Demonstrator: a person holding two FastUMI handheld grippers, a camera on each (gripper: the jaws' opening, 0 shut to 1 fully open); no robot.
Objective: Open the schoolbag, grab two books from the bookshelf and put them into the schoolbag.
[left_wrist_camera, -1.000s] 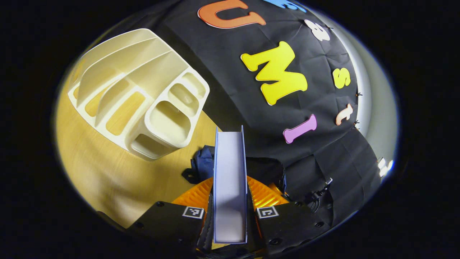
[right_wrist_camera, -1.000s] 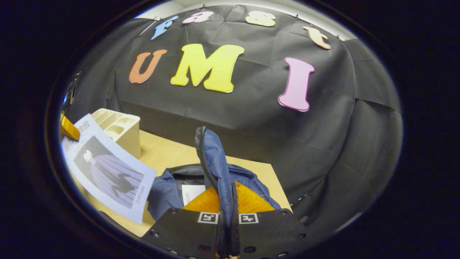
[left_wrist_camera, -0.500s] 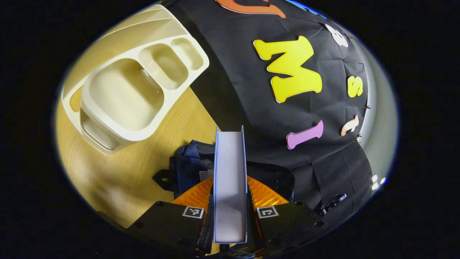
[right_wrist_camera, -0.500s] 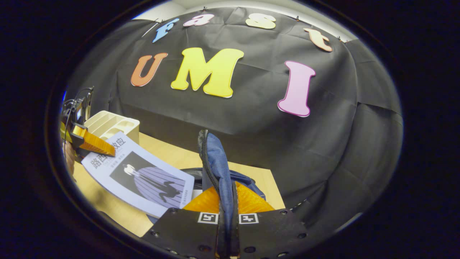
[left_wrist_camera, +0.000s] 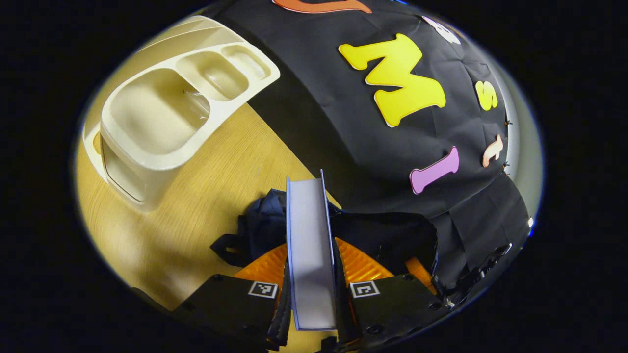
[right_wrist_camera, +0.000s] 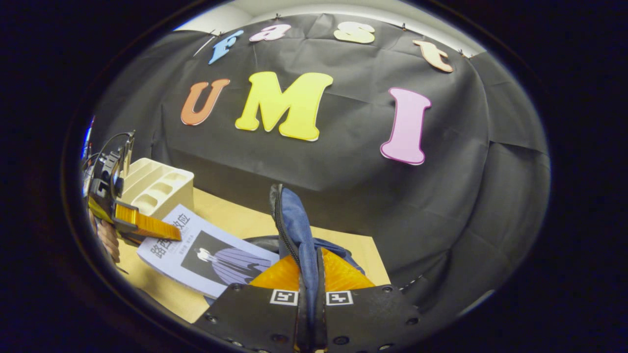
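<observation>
My left gripper [left_wrist_camera: 311, 260] is shut on a pale blue book [left_wrist_camera: 308, 230], seen edge-on in the left gripper view, its far end above the dark blue schoolbag [left_wrist_camera: 265, 225]. In the right gripper view the same book [right_wrist_camera: 211, 250] lies slanted with its cover up, its right end over the bag's opening, and the left gripper [right_wrist_camera: 142, 228] with a hand [right_wrist_camera: 105, 240] grips its left end. My right gripper [right_wrist_camera: 311, 274] is shut on the schoolbag's blue zippered flap [right_wrist_camera: 289, 225], holding it upright. The cream bookshelf [left_wrist_camera: 171, 103] stands on the table's far left.
The wooden table [left_wrist_camera: 196, 196] carries the bookshelf [right_wrist_camera: 157, 189] and the bag. The black cloth wall hangs close behind the table, right behind the bag. Bare tabletop lies between the bookshelf and the bag.
The left gripper has carried the book right and down toward the bag, tilting it flatter; its end now sits over the opening. The right gripper keeps holding the flap up.
</observation>
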